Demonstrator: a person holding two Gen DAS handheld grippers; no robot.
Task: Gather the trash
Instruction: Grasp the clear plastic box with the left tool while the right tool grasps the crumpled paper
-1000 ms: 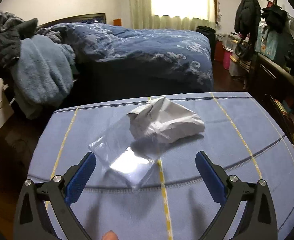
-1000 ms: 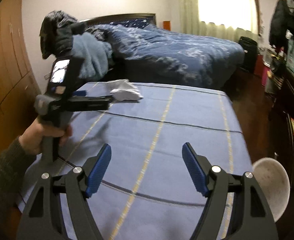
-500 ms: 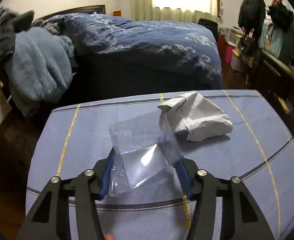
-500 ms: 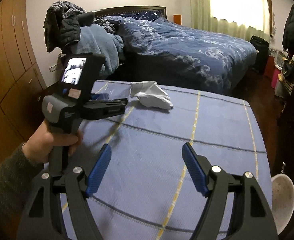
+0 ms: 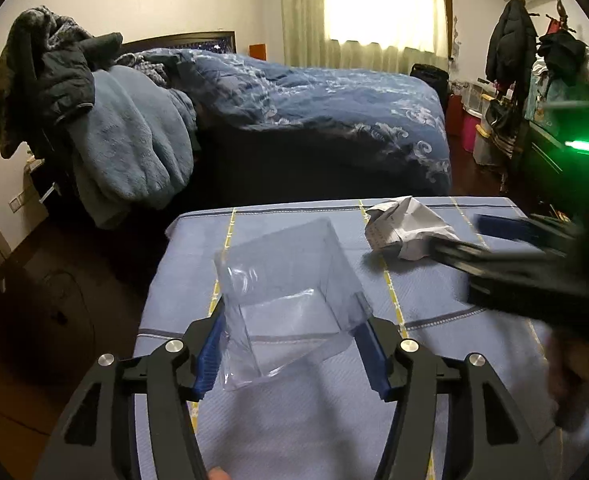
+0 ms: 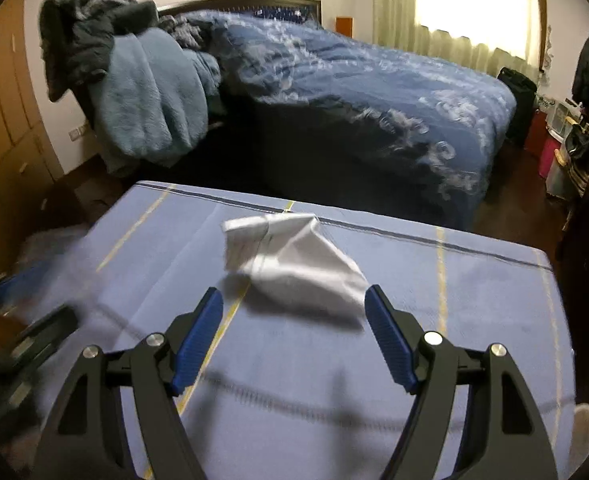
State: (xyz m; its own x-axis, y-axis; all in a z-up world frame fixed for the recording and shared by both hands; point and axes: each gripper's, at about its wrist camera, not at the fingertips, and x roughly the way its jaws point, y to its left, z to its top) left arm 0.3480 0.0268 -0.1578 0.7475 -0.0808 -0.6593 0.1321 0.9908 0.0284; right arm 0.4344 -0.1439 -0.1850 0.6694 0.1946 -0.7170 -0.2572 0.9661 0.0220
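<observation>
Crumpled paper point(image 6: 294, 268) is lying on the blue tablecloth point(image 6: 474, 320), directly ahead of the right gripper point(image 6: 293, 312), whose jaws are standing apart and flanking it. Left gripper point(image 5: 290, 332) is clamping a clear plastic wrapper point(image 5: 286, 292); right is nearer.

A blue cloth-covered table point(image 6: 474, 320) with yellow stripes fills the lower frame; crumpled white paper point(image 6: 294, 264) lies at its centre.

A blue-quilted bed point(image 5: 318, 120) stands behind the striped tablecloth point(image 6: 474, 320).
</observation>
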